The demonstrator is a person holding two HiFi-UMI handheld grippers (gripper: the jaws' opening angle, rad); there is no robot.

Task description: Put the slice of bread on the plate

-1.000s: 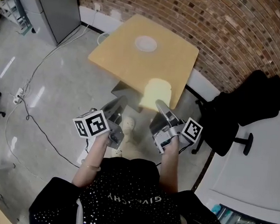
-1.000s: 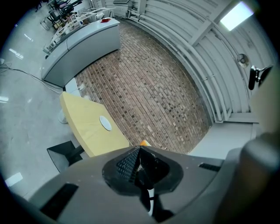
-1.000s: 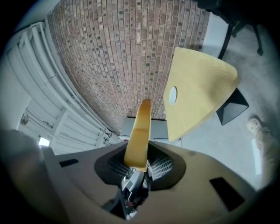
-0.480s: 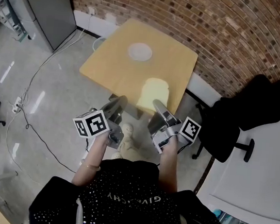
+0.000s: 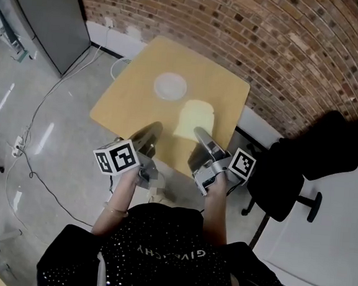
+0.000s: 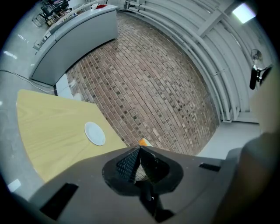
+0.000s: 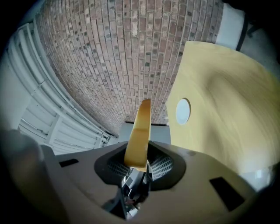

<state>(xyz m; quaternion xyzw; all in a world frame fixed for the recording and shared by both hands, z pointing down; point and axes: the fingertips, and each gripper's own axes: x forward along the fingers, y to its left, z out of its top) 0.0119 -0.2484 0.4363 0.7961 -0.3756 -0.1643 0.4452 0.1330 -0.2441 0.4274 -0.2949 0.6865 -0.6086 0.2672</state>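
In the head view, the right gripper (image 5: 199,135) is clenched on the near edge of the slice of bread (image 5: 194,117). The slice shows its broad face upward and reaches away from the jaws toward the top of the frame, above the near part of the table (image 5: 224,90). The plate (image 5: 170,86) lies up and to the left of the slice, near it but apart, so the coming move seems to be a short carry forward and leftward. The left gripper (image 5: 149,132) hangs at the lower left of the plate and looks to carry nothing. In the left gripper view, this gripper (image 6: 139,151) has its jaws pressed together with nothing between them. The plate (image 6: 95,133) sits left of centre on the table (image 6: 48,131), and an orange corner of the bread (image 6: 143,142) shows just above the jaws. In the right gripper view, the gripper (image 7: 138,162) pinches the slice (image 7: 139,131), seen edge-on and running up from the jaws. The plate (image 7: 183,110) is just right of the slice's far end, on the table (image 7: 227,113).
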